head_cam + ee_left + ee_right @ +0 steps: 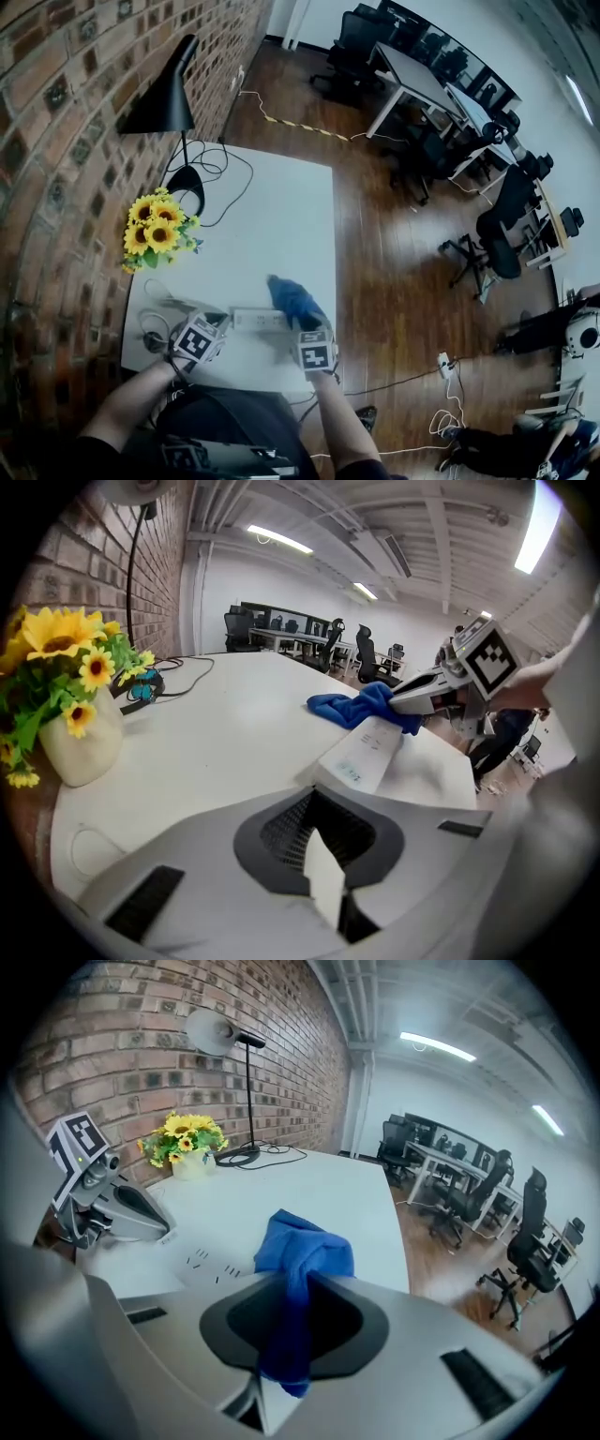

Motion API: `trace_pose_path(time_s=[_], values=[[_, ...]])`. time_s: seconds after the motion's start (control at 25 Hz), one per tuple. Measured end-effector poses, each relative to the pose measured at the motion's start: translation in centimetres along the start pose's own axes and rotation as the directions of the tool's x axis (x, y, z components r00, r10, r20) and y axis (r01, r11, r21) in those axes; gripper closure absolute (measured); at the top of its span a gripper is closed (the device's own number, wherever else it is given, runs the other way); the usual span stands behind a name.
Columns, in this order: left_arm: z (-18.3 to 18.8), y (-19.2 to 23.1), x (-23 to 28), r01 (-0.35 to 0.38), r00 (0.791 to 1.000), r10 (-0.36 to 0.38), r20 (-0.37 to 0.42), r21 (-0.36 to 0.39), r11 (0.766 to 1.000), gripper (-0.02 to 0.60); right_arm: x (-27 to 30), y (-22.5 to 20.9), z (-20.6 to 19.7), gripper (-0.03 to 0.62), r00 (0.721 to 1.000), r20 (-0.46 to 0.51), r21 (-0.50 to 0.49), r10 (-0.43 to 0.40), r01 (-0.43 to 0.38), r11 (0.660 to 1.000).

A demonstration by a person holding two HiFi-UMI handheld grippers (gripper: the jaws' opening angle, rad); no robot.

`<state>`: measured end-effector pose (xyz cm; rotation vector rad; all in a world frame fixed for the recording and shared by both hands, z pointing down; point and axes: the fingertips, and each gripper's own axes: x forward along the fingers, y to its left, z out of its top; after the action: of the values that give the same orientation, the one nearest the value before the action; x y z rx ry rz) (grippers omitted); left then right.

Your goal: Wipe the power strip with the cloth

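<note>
The white power strip (pixel 256 321) lies across the near part of the white table (pixel 272 234). My left gripper (pixel 225 326) is shut, its tip resting at the strip's left end; in the left gripper view the power strip (pixel 366 752) runs away from the closed left gripper (pixel 323 892). A blue cloth (pixel 292 300) is bunched on the strip's right end, and my right gripper (pixel 306 326) is shut on it. In the right gripper view the cloth (pixel 302 1251) hangs through the right gripper (pixel 281 1382), with the power strip (pixel 202 1265) and the left gripper (pixel 161 1232) to its left.
A vase of sunflowers (pixel 155 230) and a black desk lamp (pixel 169 103) stand at the table's left along the brick wall (pixel 56 141). Cables (pixel 155 300) lie near the left gripper. The table's right edge (pixel 335 281) drops to wood floor with office chairs (pixel 487 244).
</note>
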<state>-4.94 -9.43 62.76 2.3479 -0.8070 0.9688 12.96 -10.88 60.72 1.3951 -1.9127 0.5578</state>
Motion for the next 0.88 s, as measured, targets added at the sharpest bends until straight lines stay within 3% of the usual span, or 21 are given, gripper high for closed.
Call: trace_pose_path(time_s=[0.32,0.56,0.88], values=[[0.1,-0.1,0.0,0.042,0.999,-0.042,0.013,-0.001,0.999,0.571,0.1,1.3,0.4,0.531,0.999,-0.013,0.002,-0.031,0.031,1.0],[-0.2,-0.1,0.3,0.009,1.0,-0.01,0.018,0.046,0.999,0.571,0.7,6.1,1.3,0.53,0.997,0.002,-0.071,0.075,-0.075,0.995],[-0.4,-0.2,0.4,0.009,1.0,-0.01,0.012,0.062,0.998,0.569,2.1,13.1,2.8,0.53,0.971,-0.035,-0.157,0.237,-0.239,0.958]])
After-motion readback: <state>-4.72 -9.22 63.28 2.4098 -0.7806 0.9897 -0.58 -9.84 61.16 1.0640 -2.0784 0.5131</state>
